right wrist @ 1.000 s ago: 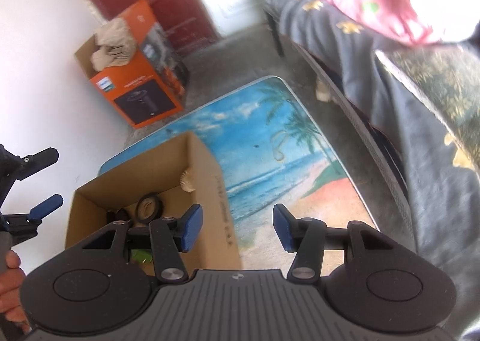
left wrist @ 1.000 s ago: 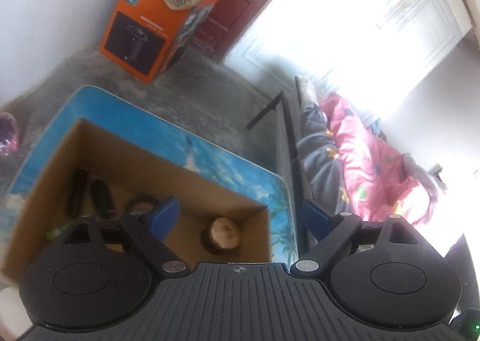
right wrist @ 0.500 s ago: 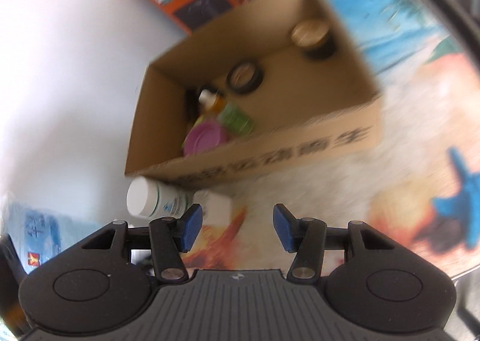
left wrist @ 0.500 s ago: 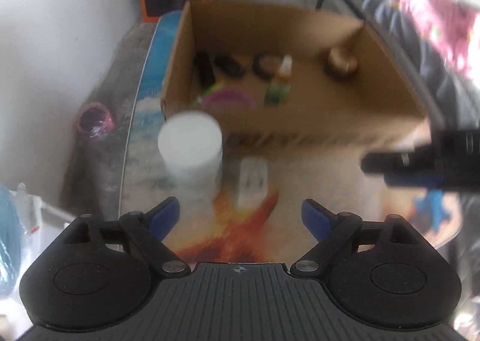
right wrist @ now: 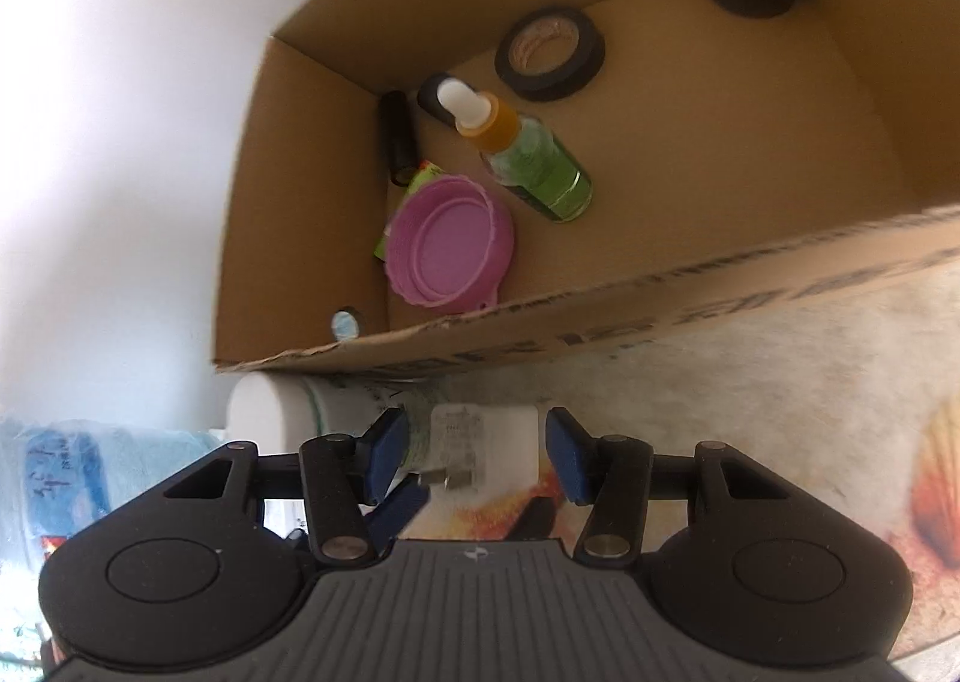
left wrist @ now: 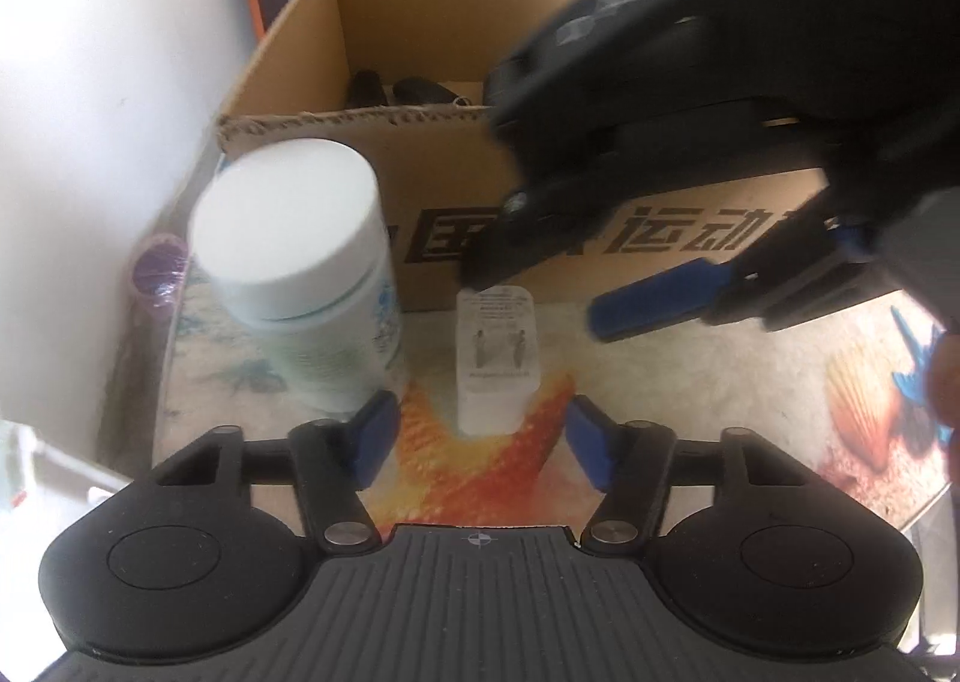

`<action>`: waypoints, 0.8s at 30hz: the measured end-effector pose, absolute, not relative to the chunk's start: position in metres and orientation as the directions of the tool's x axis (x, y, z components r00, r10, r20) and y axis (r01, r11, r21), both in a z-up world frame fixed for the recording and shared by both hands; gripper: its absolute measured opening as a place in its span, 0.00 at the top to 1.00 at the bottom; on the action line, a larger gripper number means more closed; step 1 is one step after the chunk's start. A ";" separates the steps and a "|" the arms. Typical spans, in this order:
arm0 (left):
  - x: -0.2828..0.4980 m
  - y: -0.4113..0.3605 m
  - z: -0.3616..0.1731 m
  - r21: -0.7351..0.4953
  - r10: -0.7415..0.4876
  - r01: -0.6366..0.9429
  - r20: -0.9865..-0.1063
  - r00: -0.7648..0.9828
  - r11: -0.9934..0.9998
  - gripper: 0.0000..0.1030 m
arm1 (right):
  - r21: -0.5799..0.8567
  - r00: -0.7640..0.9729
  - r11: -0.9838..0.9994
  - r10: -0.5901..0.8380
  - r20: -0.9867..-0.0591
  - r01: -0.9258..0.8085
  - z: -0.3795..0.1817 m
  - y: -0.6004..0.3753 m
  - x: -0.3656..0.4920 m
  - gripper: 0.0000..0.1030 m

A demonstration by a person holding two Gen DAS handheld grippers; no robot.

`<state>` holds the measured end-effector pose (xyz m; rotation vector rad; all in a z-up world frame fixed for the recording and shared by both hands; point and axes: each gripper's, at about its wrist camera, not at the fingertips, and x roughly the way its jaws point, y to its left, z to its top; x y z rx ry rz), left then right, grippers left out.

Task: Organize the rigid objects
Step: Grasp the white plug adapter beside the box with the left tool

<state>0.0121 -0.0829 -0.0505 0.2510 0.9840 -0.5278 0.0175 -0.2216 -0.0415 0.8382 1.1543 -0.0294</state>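
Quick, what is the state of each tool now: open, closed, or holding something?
Left tool: open, jaws just closing, white charger between them, untouched.
Right tool: open around the same charger, not gripping.

white jar (left wrist: 294, 268) crowding plug adapter (left wrist: 495, 358) left, cardboard box (left wrist: 432, 190) behind, right side free

Charger (left wrist: 495, 361) right of jar (left wrist: 300, 274), both before the box (left wrist: 432, 190); bottle (right wrist: 528, 159), tape (right wrist: 549, 54), perhaps lid (right wrist: 450, 241) inside.

Black ribbed left gripper (left wrist: 480, 433) body, blue-padded fingers (left wrist: 375, 439) (silver pivot screws), round side discs
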 end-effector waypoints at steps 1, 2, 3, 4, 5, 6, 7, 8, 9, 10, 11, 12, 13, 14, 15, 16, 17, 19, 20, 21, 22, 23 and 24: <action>0.013 -0.084 -0.053 -0.034 -0.315 0.535 -0.839 0.443 0.844 0.43 | 0.561 0.428 0.704 0.387 -0.817 0.435 -0.045 -0.220 0.020 0.50; 0.014 -0.085 -0.054 -0.035 -0.319 0.538 -0.837 0.445 0.842 0.46 | 0.556 0.415 0.703 0.389 -0.822 0.443 -0.048 -0.218 0.023 0.51; 0.015 -0.086 -0.056 -0.037 -0.322 0.537 -0.834 0.448 0.843 0.48 | 0.548 0.401 0.705 0.389 -0.830 0.451 -0.050 -0.217 0.026 0.52; 0.017 -0.086 -0.057 -0.038 -0.321 0.533 -0.833 0.450 0.845 0.50 | 0.538 0.388 0.709 0.386 -0.837 0.455 -0.052 -0.214 0.028 0.52; 0.018 -0.086 -0.058 -0.038 -0.319 0.528 -0.833 0.452 0.848 0.57 | 0.529 0.378 0.715 0.382 -0.843 0.457 -0.054 -0.212 0.031 0.52; 0.021 -0.086 -0.060 -0.037 -0.312 0.519 -0.835 0.454 0.854 0.61 | 0.524 0.371 0.717 0.381 -0.847 0.459 -0.055 -0.211 0.032 0.53; 0.023 -0.086 -0.060 -0.043 -0.313 0.514 -0.836 0.451 0.857 0.61 | 0.521 0.365 0.718 0.381 -0.849 0.462 -0.056 -0.208 0.034 0.53; 0.025 -0.086 -0.061 -0.054 -0.318 0.509 -0.835 0.448 0.859 0.64 | 0.518 0.360 0.718 0.381 -0.851 0.464 -0.056 -0.207 0.035 0.53; 0.025 -0.086 -0.061 -0.061 -0.323 0.507 -0.834 0.448 0.860 0.66 | 0.517 0.357 0.719 0.382 -0.853 0.465 -0.057 -0.206 0.036 0.53; 0.026 -0.087 -0.061 -0.060 -0.323 0.507 -0.833 0.449 0.860 0.70 | 0.515 0.353 0.720 0.383 -0.854 0.466 -0.057 -0.205 0.037 0.54; 0.025 -0.088 -0.061 -0.057 -0.324 0.510 -0.832 0.451 0.858 0.72 | 0.514 0.349 0.720 0.384 -0.855 0.466 -0.057 -0.204 0.038 0.55; 0.023 -0.091 -0.061 -0.047 -0.316 0.509 -0.831 0.458 0.860 0.73 | 0.511 0.346 0.723 0.382 -0.857 0.466 -0.057 -0.203 0.039 0.55; 0.022 -0.092 -0.061 -0.042 -0.312 0.506 -0.830 0.462 0.861 0.73 | 0.506 0.343 0.726 0.379 -0.859 0.465 -0.057 -0.202 0.040 0.55; 0.022 -0.093 -0.060 -0.044 -0.312 0.503 -0.829 0.464 0.863 0.73 | 0.503 0.342 0.729 0.376 -0.861 0.465 -0.056 -0.202 0.040 0.55; 0.021 -0.093 -0.060 -0.048 -0.314 0.499 -0.828 0.464 0.865 0.73 | 0.501 0.340 0.730 0.375 -0.862 0.466 -0.057 -0.201 0.041 0.56; 0.018 -0.094 -0.059 -0.042 -0.310 0.499 -0.827 0.469 0.866 0.73 | 0.503 0.341 0.728 0.377 -0.862 0.467 -0.057 -0.201 0.041 0.56; 0.015 -0.096 -0.058 -0.030 -0.306 0.503 -0.824 0.477 0.864 0.73 | 0.505 0.343 0.725 0.378 -0.860 0.467 -0.057 -0.202 0.040 0.56; 0.010 -0.099 -0.055 -0.023 -0.309 0.509 -0.819 0.484 0.861 0.73 | 0.509 0.346 0.722 0.380 -0.858 0.469 -0.053 -0.204 0.036 0.56; 0.007 -0.100 -0.052 -0.026 -0.312 0.510 -0.817 0.485 0.860 0.73 | 0.511 0.348 0.720 0.381 -0.856 0.469 -0.051 -0.205 0.033 0.56; 0.006 -0.100 -0.052 -0.025 -0.316 0.514 -0.814 0.487 0.857 0.73 | 0.514 0.351 0.718 0.382 -0.855 0.470 -0.048 -0.207 0.030 0.56; 0.003 -0.101 -0.048 -0.019 -0.317 0.519 -0.811 0.492 0.854 0.73 | 0.516 0.355 0.716 0.382 -0.853 0.470 -0.043 -0.209 0.027 0.56; -0.002 -0.103 -0.042 -0.014 -0.320 0.523 -0.806 0.498 0.852 0.73 | 0.519 0.359 0.716 0.382 -0.851 0.467 -0.038 -0.211 0.023 0.56; -0.005 -0.102 -0.039 -0.015 -0.324 0.525 -0.802 0.502 0.851 0.73 | 0.521 0.365 0.717 0.382 -0.849 0.463 -0.031 -0.212 0.019 0.56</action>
